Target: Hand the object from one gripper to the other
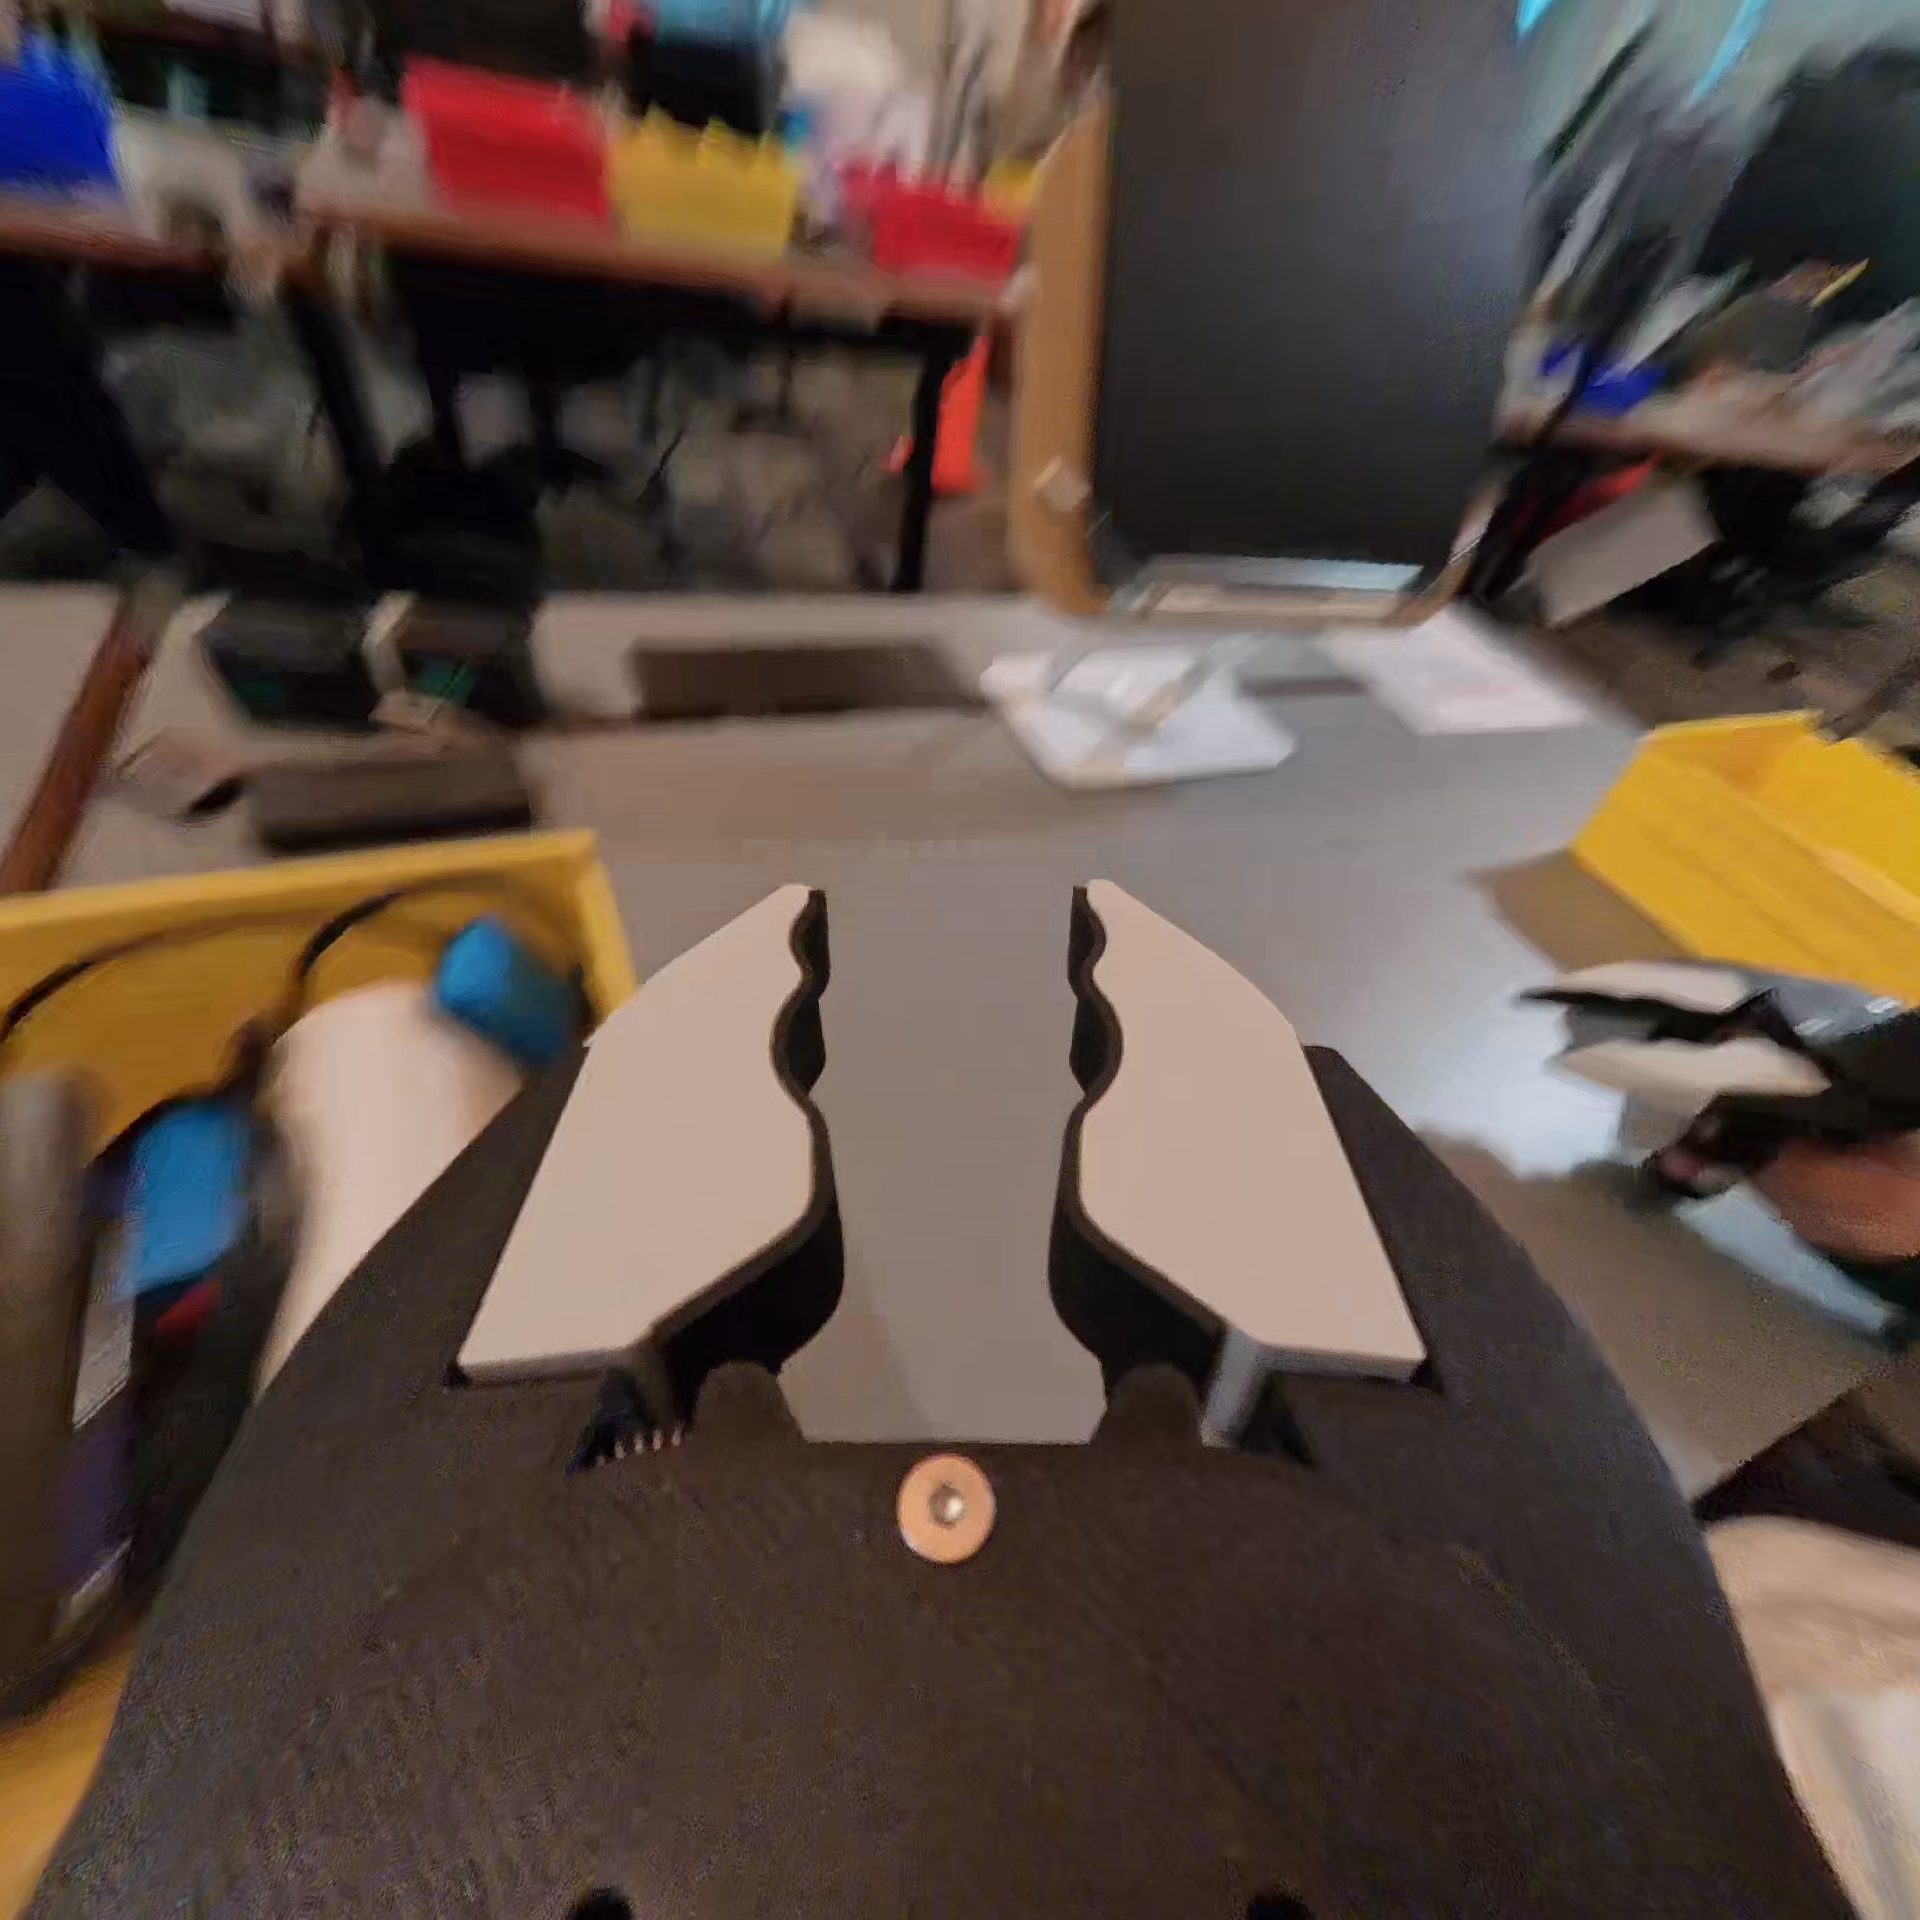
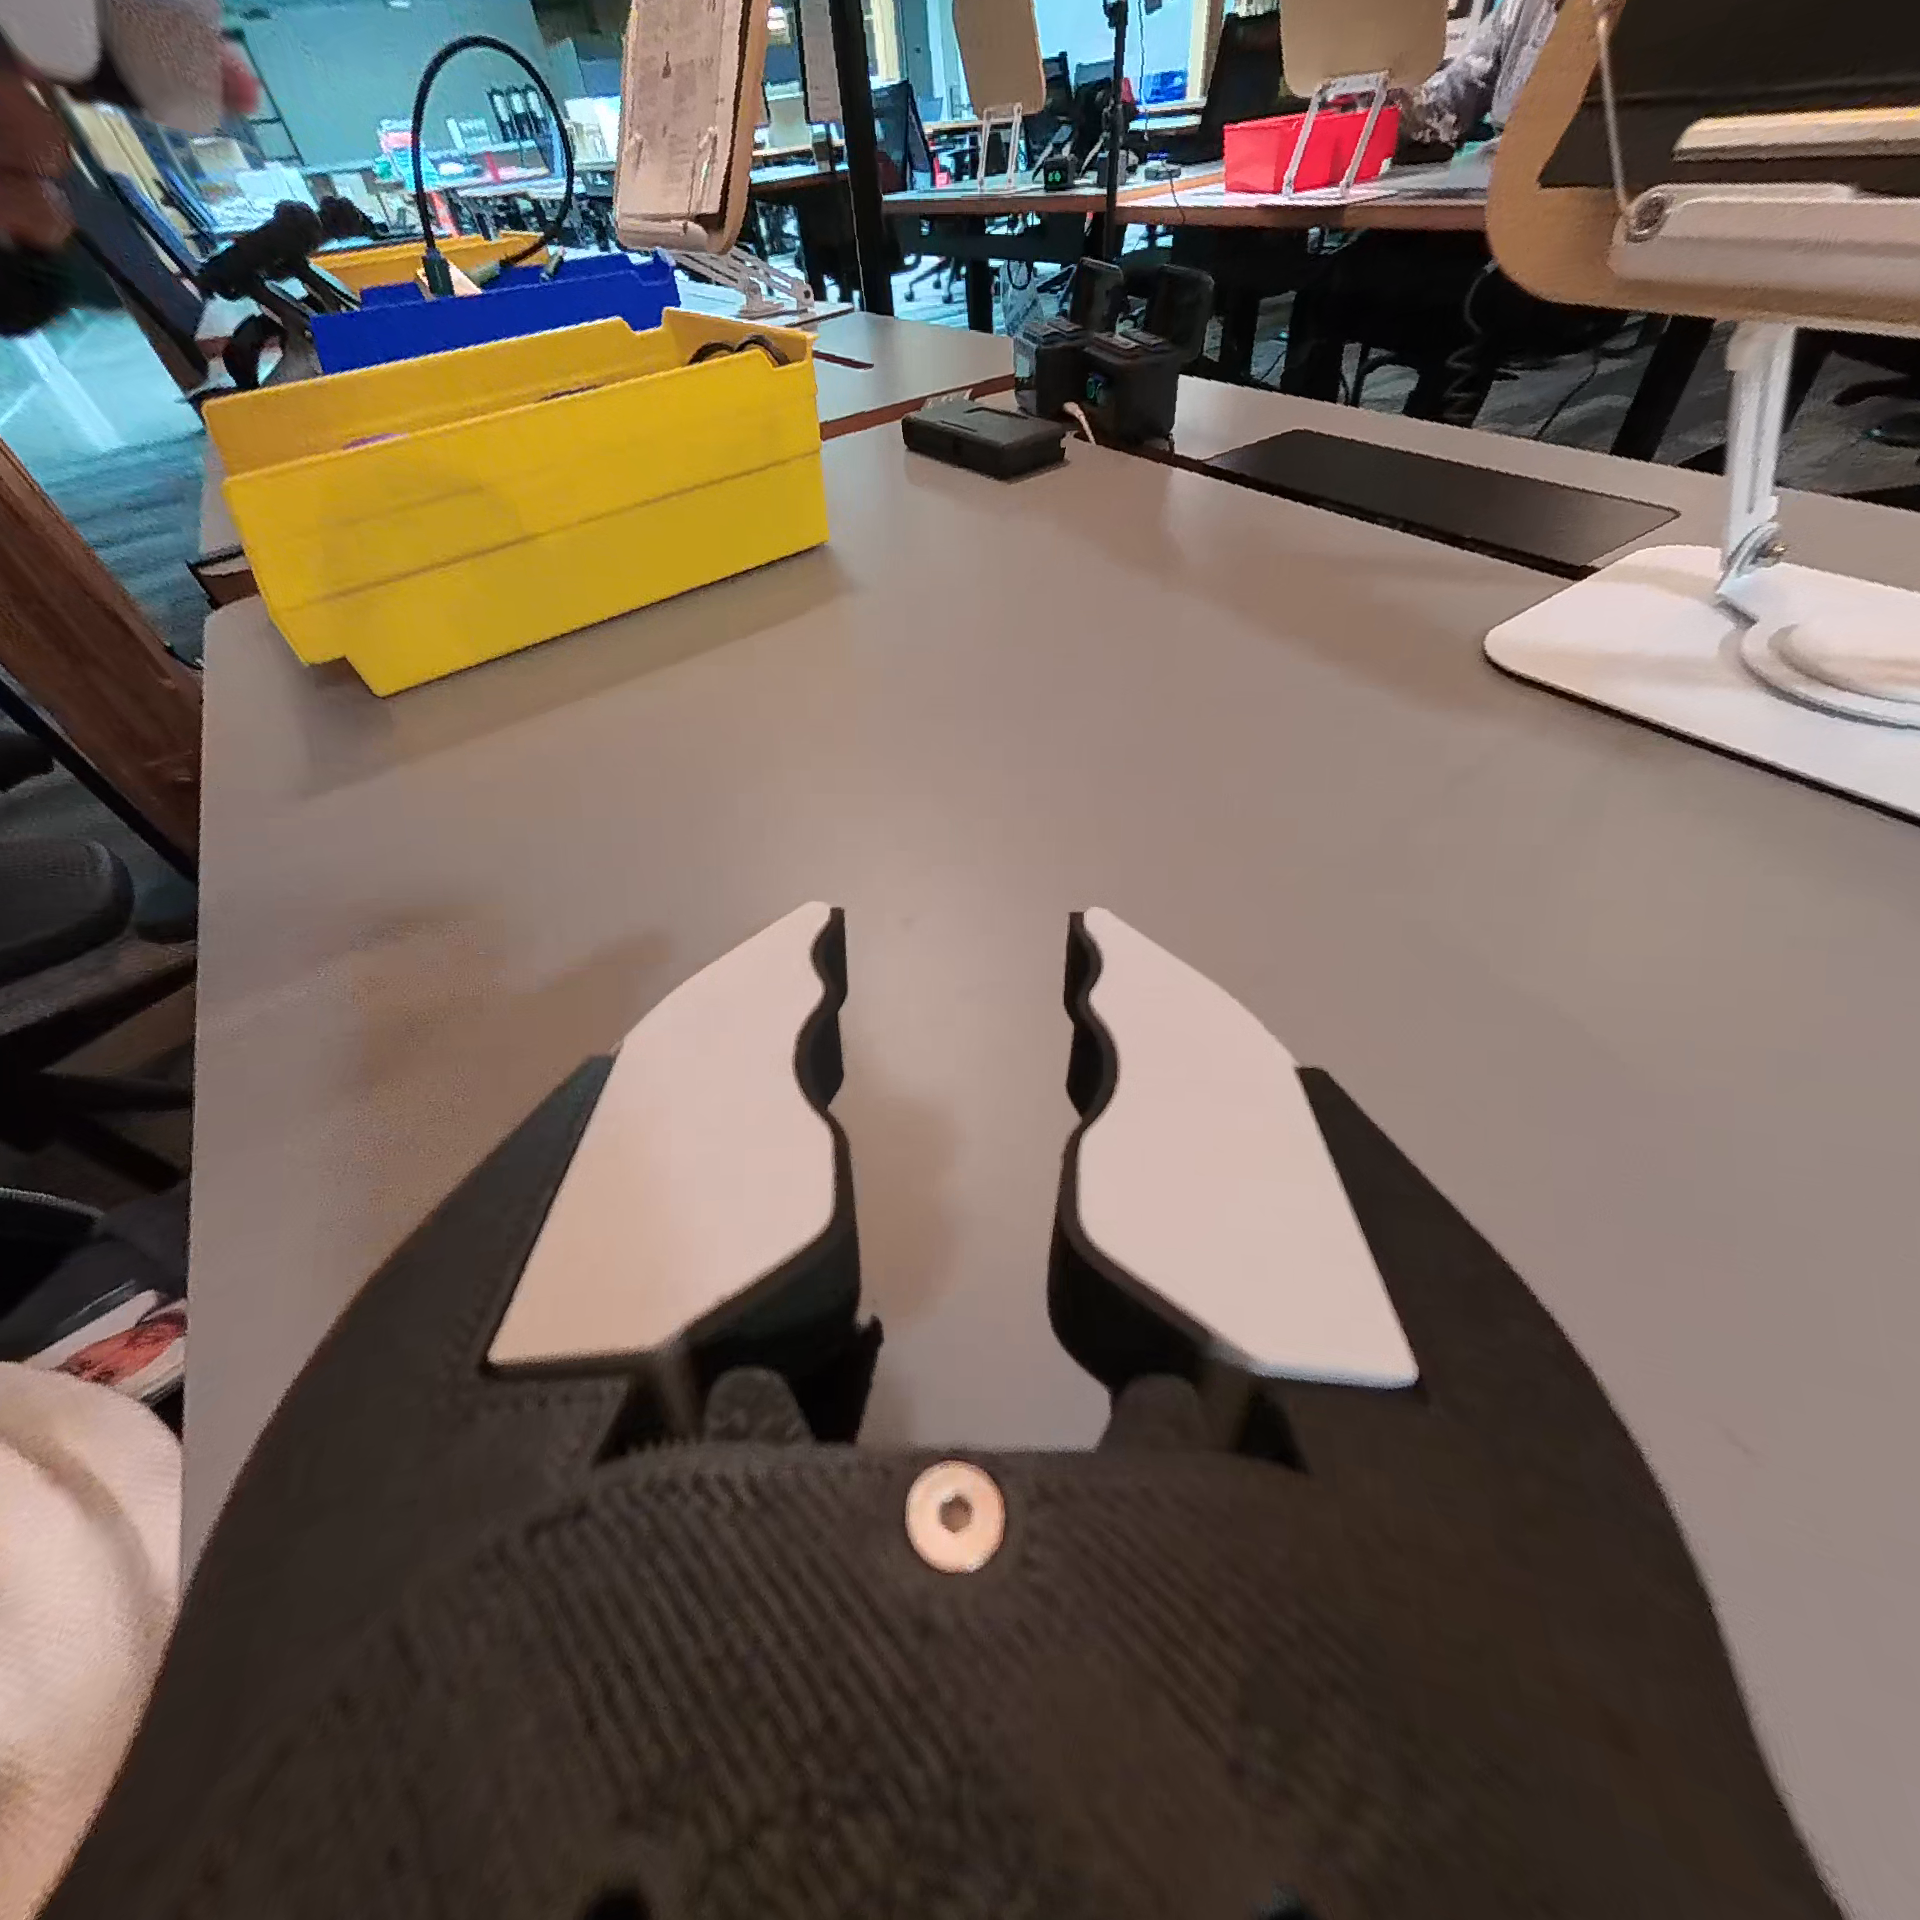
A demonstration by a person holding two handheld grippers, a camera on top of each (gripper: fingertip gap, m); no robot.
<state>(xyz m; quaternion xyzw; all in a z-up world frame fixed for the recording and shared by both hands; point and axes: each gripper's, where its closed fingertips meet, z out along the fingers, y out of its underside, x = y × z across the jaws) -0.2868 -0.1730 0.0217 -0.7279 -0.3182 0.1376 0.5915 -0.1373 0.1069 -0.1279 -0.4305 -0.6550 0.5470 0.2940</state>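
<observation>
My left gripper [image 1: 948,904] is open and empty above the grey table [image 1: 1143,831]. The left wrist view is blurred by motion. Just to its left is a yellow bin [image 1: 312,883] holding blue items [image 1: 504,987] and a white roll-like thing [image 1: 384,1101]. My right gripper [image 2: 956,923] is open and empty, low over the same table [image 2: 1039,727]. It also shows at the right edge of the left wrist view [image 1: 1704,1039], held by a hand. Nothing sits between either pair of fingers.
A second yellow bin [image 1: 1756,831] stands at the right. In the right wrist view, a yellow bin [image 2: 520,499] and a blue bin [image 2: 488,312] stand far left. A white tablet stand [image 2: 1704,655] is at the right. Black charger boxes [image 2: 1091,384] sit at the back. Across from one pair of fingers to the other is roughly 35 cm.
</observation>
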